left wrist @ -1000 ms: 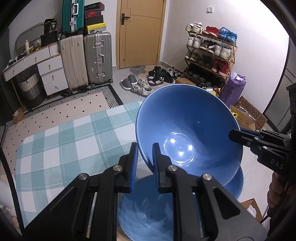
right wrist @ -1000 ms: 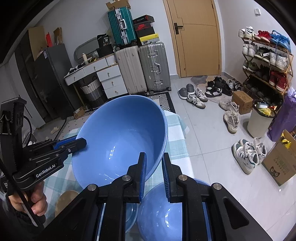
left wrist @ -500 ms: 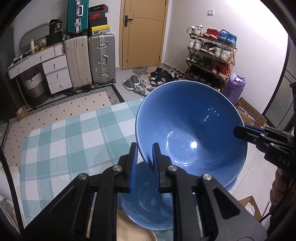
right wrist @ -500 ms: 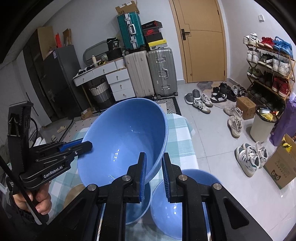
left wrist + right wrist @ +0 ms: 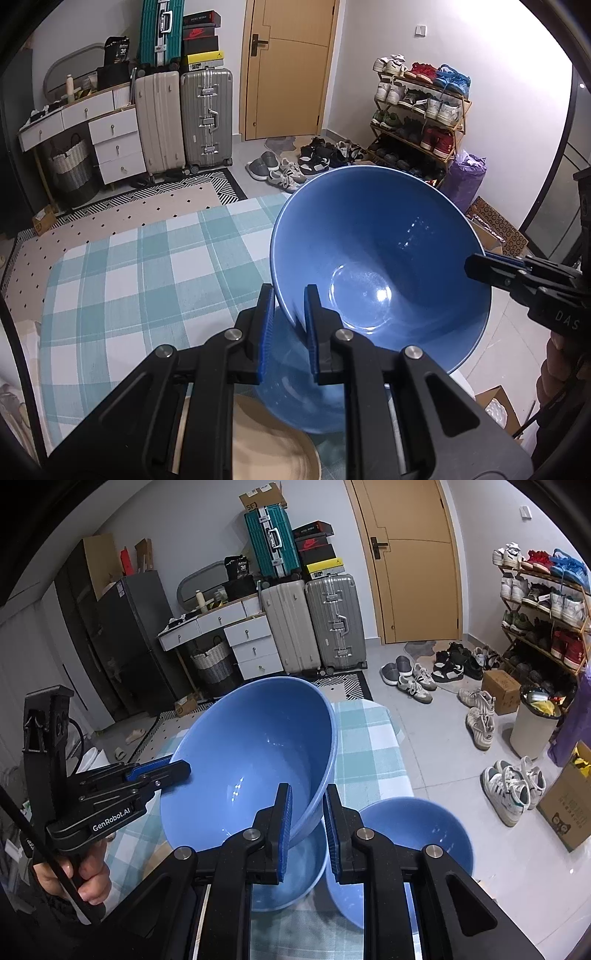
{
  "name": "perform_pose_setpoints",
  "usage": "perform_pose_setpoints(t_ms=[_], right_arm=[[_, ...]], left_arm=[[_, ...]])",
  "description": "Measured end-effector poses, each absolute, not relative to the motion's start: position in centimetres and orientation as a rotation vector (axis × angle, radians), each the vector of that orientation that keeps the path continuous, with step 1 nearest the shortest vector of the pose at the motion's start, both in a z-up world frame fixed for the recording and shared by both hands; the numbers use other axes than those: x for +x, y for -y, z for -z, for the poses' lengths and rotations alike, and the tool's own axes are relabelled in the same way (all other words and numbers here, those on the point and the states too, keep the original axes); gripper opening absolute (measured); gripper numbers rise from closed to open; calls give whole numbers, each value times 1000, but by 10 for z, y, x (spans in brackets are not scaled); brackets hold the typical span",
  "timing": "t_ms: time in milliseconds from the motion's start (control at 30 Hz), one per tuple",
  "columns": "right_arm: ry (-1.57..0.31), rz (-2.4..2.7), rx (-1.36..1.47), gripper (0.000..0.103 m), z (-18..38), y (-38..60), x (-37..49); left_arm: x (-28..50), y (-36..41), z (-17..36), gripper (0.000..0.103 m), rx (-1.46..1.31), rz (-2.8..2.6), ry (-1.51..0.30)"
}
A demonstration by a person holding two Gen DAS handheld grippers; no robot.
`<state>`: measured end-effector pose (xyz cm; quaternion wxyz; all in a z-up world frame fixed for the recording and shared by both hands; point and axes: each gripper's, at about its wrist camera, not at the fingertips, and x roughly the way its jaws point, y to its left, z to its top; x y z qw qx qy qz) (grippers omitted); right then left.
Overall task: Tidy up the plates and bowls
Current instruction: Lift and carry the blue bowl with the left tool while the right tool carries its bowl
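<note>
- Left wrist view: looks forward and down along its own fingers [image 5: 266, 325], close on a blue bowl [image 5: 380, 266], checked table [image 5: 122, 273] beyond.
- Right wrist view: same forward-down angle, from the bowl's [image 5: 255, 760] opposite side.
- Shared: the bowl, table [image 5: 369, 753], suitcases [image 5: 207, 118] [image 5: 332, 616], door [image 5: 288, 66] [image 5: 410, 561], shoe rack [image 5: 417, 118] [image 5: 543, 616]; each shows the other gripper.
</note>
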<state>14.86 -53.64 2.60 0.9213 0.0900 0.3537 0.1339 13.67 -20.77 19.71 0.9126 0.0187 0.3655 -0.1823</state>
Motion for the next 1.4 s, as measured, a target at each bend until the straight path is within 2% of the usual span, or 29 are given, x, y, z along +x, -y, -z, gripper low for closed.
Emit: perform_pose_setpoints(t_ms=[1400], right_arm=[[-853,-306,194,18,66,512,142]], left_arm=[[145,177,-95,13,66,335,-858]])
